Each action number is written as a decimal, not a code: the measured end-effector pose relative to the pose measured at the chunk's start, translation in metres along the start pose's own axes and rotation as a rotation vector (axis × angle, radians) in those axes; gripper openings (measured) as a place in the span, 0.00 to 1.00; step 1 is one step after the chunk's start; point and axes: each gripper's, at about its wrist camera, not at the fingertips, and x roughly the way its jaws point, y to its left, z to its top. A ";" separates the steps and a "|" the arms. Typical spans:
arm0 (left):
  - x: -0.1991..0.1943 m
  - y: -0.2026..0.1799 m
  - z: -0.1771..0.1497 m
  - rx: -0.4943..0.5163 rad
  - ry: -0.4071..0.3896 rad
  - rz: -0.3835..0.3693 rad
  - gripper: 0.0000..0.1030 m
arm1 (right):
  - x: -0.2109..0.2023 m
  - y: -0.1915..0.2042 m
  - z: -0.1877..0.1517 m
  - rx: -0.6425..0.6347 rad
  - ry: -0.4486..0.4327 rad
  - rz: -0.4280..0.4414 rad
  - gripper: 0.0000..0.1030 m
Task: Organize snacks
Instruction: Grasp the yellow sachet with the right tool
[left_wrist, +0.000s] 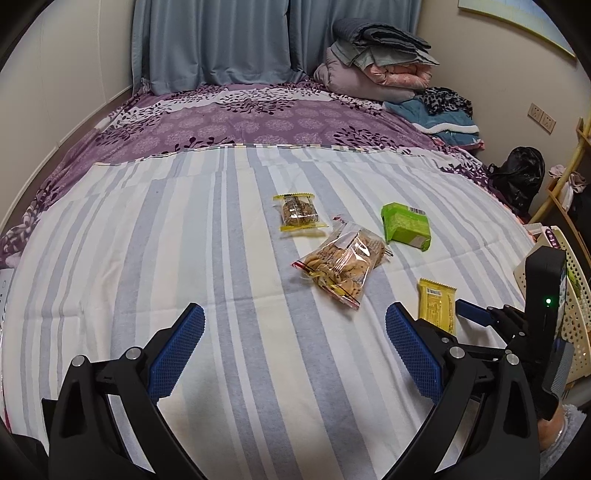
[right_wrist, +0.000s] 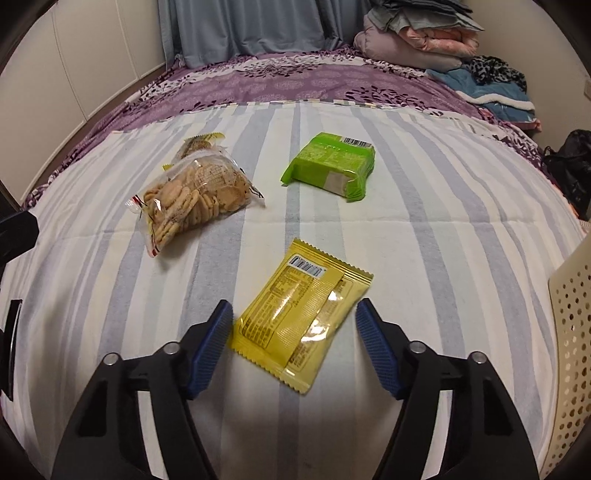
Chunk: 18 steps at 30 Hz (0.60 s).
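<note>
Several snacks lie on the striped sheet (left_wrist: 229, 229). A flat yellow packet (right_wrist: 299, 317) lies between the fingers of my right gripper (right_wrist: 293, 306); the blue pads stand close to its two edges without pressing it. Farther off are a green pack (right_wrist: 332, 166), a clear bag of round biscuits (right_wrist: 195, 195) and a small yellow-edged packet (right_wrist: 199, 142). My left gripper (left_wrist: 295, 312) hangs open over bare sheet, with the biscuit bag (left_wrist: 343, 264) just beyond it. In the left wrist view the yellow packet (left_wrist: 437, 306) lies beside my right gripper's fingers (left_wrist: 474, 314).
A cream perforated basket (right_wrist: 572, 332) stands at the bed's right edge. Folded blankets (left_wrist: 373, 59) and clothes (left_wrist: 443, 110) are piled at the far right corner. A black bag (left_wrist: 521, 177) sits on the floor beyond. Curtains (left_wrist: 221, 40) hang behind the bed.
</note>
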 end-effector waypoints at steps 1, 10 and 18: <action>0.002 0.001 0.000 0.000 0.004 0.003 0.97 | 0.000 0.001 0.000 -0.008 -0.004 -0.004 0.64; 0.023 -0.005 0.008 0.020 0.028 0.008 0.97 | -0.002 -0.012 0.002 -0.036 -0.006 -0.005 0.52; 0.053 -0.034 0.024 0.113 0.042 -0.049 0.97 | -0.004 -0.034 0.000 -0.019 0.002 0.020 0.52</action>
